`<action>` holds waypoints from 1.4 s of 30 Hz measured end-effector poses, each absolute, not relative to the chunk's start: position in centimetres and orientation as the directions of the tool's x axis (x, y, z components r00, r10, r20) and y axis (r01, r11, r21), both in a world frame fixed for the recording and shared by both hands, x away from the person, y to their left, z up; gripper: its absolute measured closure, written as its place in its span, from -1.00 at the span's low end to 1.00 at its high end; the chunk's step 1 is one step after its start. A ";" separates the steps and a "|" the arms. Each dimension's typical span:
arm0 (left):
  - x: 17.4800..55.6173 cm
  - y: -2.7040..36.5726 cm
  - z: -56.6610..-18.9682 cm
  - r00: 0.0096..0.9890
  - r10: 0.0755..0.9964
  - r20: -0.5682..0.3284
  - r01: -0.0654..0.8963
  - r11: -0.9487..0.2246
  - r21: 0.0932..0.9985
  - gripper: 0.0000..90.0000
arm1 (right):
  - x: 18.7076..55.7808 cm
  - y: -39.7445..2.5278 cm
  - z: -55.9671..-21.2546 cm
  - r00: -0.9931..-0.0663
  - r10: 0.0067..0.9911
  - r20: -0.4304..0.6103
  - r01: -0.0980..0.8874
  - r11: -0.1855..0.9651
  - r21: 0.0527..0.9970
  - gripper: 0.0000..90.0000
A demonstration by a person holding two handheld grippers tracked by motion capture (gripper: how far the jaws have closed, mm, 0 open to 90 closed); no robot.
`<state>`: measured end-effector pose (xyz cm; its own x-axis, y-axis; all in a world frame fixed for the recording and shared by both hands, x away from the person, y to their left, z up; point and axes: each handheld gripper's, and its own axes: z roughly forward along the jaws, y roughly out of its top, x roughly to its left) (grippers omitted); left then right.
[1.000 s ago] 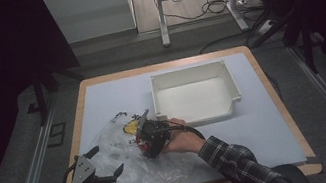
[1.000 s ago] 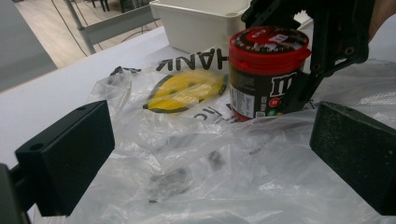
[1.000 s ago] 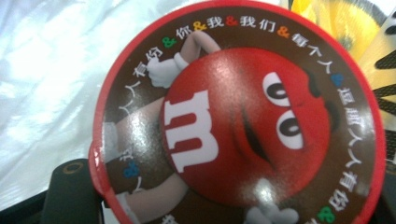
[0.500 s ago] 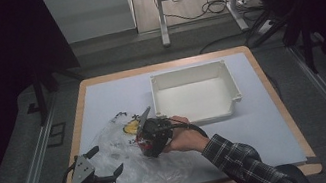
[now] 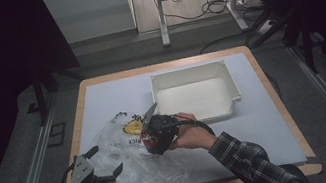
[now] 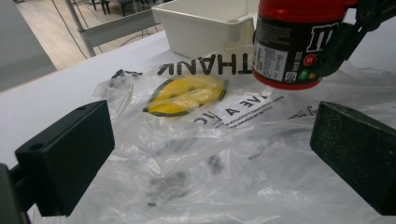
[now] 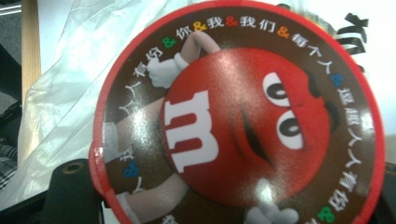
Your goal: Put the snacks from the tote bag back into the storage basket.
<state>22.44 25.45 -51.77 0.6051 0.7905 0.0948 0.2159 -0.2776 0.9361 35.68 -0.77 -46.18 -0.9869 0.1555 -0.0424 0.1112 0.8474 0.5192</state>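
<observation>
White-topped table (image 5: 101, 97), wood-edged | dark room | left gripper (image 5: 99, 176) fingers wide | right gripper (image 5: 154, 123) clamps candy jar (image 5: 157, 134)

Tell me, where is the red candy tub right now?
The red candy tub is held in the right gripper, just above the clear plastic bag, left of the white tray in the high view.

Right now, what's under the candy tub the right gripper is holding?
The candy tub, clamped in the right gripper, hangs above the clear plastic bag on the table. The spot directly beneath it is hidden.
</observation>
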 end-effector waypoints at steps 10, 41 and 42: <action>22.3 25.5 -51.7 0.601 0.793 0.102 0.204 -0.275 0.939 -1.00 | 35.8 -2.2 -45.3 -0.983 0.175 -0.050 0.125 0.847 0.516 -0.43; 22.2 25.4 -51.5 0.599 0.793 0.116 0.184 -0.277 0.943 -1.00 | 37.9 -7.9 -44.1 -0.946 0.315 -0.080 0.233 0.828 0.510 -0.43; 22.2 25.4 -51.5 0.599 0.793 0.116 0.184 -0.277 0.943 -1.00 | 38.0 -8.1 -44.0 -0.943 0.322 -0.081 0.238 0.826 0.511 -0.43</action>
<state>22.18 25.40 -51.54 0.5986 0.7927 0.1158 0.1840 -0.2767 0.9432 38.03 -8.06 -44.04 -0.9434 0.3218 -0.0808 0.2380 0.8262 0.5106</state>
